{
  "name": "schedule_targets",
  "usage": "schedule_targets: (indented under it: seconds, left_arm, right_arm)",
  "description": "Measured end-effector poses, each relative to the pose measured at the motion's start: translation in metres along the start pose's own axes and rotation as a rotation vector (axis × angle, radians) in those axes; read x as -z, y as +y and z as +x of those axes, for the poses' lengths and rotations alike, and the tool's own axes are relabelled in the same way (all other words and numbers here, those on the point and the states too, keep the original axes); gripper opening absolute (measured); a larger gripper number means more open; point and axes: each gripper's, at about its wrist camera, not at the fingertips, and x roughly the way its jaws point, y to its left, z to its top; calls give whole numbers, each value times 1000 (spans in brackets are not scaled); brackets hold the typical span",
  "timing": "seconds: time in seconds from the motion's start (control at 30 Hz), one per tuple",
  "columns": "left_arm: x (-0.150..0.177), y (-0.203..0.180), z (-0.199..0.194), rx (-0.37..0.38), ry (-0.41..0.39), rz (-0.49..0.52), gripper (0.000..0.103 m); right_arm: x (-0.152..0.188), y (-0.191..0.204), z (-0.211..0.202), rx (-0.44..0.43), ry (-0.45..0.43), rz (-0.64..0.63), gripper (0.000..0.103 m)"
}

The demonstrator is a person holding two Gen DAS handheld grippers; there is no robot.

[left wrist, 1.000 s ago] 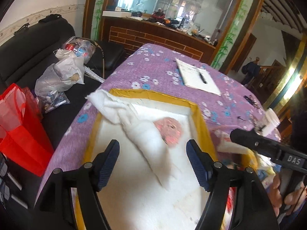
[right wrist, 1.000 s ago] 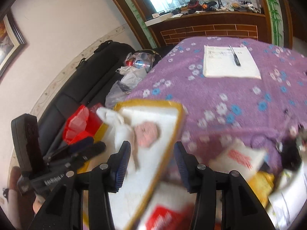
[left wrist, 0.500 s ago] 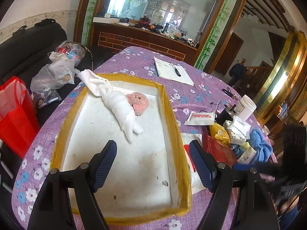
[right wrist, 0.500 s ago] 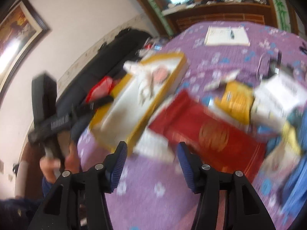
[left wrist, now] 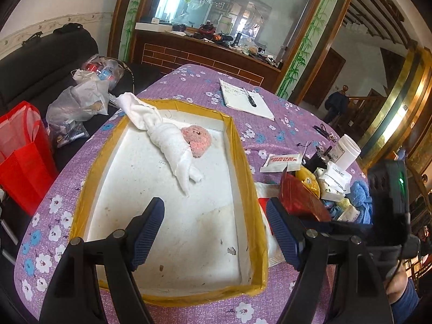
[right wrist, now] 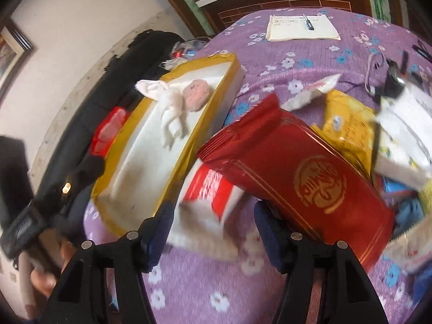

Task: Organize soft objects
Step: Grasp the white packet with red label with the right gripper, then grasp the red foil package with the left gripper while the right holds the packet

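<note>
On purple tablecloth | red pouch: gold seal, unreadable | left gripper apart, empty | right gripper opening, empty

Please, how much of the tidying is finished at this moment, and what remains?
Done: a white towel and a pink plush lie in the tray. In hand: nothing; the left gripper is open above the tray, the right gripper is opening over a white-and-red packet. Left: the pile beside the tray, including a blue cloth.

No lettering is legible; the red pouch bears a gold round emblem
</note>
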Motion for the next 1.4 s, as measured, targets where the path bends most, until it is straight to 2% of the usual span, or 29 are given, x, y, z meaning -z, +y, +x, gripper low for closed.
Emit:
schedule_targets:
  seconds: [0.1, 0.23, 0.27, 0.3, 0.33, 0.37, 0.47, 0.6, 0.77, 0.8, 0.87, 0.93, 1.0, 1.07, 1.13, 1.23, 1.3, 1.4]
  left_arm:
    - [1, 1, -1, 4, -3, -2, 77]
    - [2, 1, -1, 10, 0, -1, 77]
    - [1, 1, -1, 8, 1, 0, 77]
    - [1, 1, -1, 8, 2, 0, 77]
    - [1, 0, -1, 10, 1, -1, 77]
    - [2, 0, -1, 12, 0, 0, 77]
    - [3, -1, -2, 14, 1, 1, 77]
    - [5, -7, -4, 17, 7, 17, 77]
    - [8, -27, -3, 32, 23, 47, 77]
    - [8, -31, -2, 34, 27, 52, 77]
    - [9, -41, 0, 50, 42, 61, 77]
    - [11, -52, 4, 75, 70, 62, 77]
    - [15, -64, 10, 113, 103, 51, 77]
    - [21, -79, 21, 169, 153, 24, 77]
    - [25, -98, 33, 188, 199, 20, 78]
    - [30, -133, 44, 122, 217, 196, 78]
    - [33, -155, 48, 62, 230, 365, 81]
    - [39, -180, 53, 40, 228, 670, 87]
  right_arm:
    - [-10, 5, 14, 44, 24, 0, 67]
    - [-17, 11, 32, 79, 53, -39, 75]
    - [-17, 12, 35, 84, 57, -59, 75]
    - [-15, 11, 35, 78, 55, -65, 69]
    - [-11, 10, 34, 45, 58, -67, 41]
    - [-9, 8, 36, -11, 91, -68, 36]
    - [1, 3, 23, -53, 67, -59, 33]
    - [23, 1, -12, -167, 27, -80, 33]
    - [49, 0, -81, -317, -82, -167, 33]
    - [50, 0, -90, -323, -113, -178, 33]
    - [53, -9, -117, -279, -205, -193, 32]
    - [52, -21, -136, -100, -286, -205, 32]
    - [46, -34, -148, 44, -347, -202, 32]
    - [38, -43, -154, 75, -381, -176, 32]
    - [32, -45, -161, 78, -431, -184, 32]
    - [29, -50, -164, 78, -483, -196, 32]
    - [32, -65, -162, -2, -497, -153, 32]
    - [30, -88, -161, -41, -475, -93, 32]
